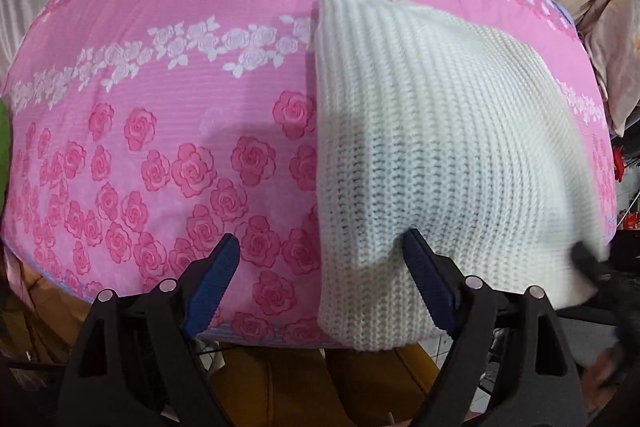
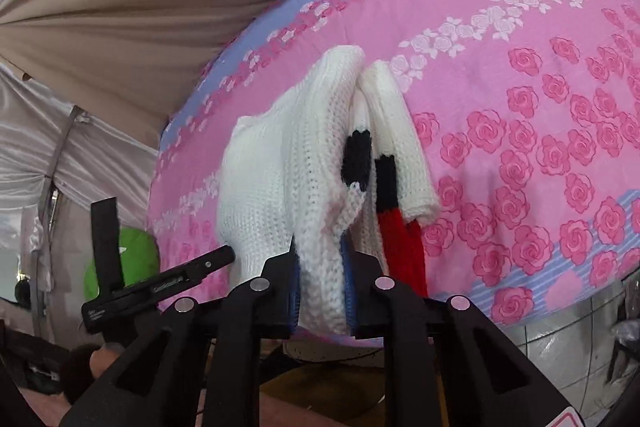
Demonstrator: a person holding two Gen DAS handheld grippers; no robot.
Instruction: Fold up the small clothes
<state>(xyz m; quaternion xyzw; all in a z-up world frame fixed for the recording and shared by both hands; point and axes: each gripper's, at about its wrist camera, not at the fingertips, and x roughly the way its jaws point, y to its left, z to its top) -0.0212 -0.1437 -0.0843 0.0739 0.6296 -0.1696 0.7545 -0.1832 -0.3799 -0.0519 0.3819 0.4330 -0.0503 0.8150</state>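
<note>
A white knitted sweater (image 1: 440,131) lies folded on the pink rose-patterned bedsheet (image 1: 168,147), its near end hanging over the bed's front edge. My left gripper (image 1: 320,239) is open above that edge. Its right blue pad (image 1: 424,267) rests against the sweater's near fold and its left one is over bare sheet. In the right wrist view the sweater (image 2: 272,171) shows black and red knitted patches (image 2: 394,227). My right gripper (image 2: 322,267) is shut on a bunched white fold of the sweater at the bed edge.
Beige draped cloth (image 2: 120,7) hangs behind the bed. A green object (image 2: 132,259) sits past the bed's side. The left gripper's black body (image 2: 160,285) shows in the right wrist view, with a hand (image 2: 100,355) under it. A pillow (image 1: 616,39) lies far right. Tiled floor (image 2: 560,343) is below the bed.
</note>
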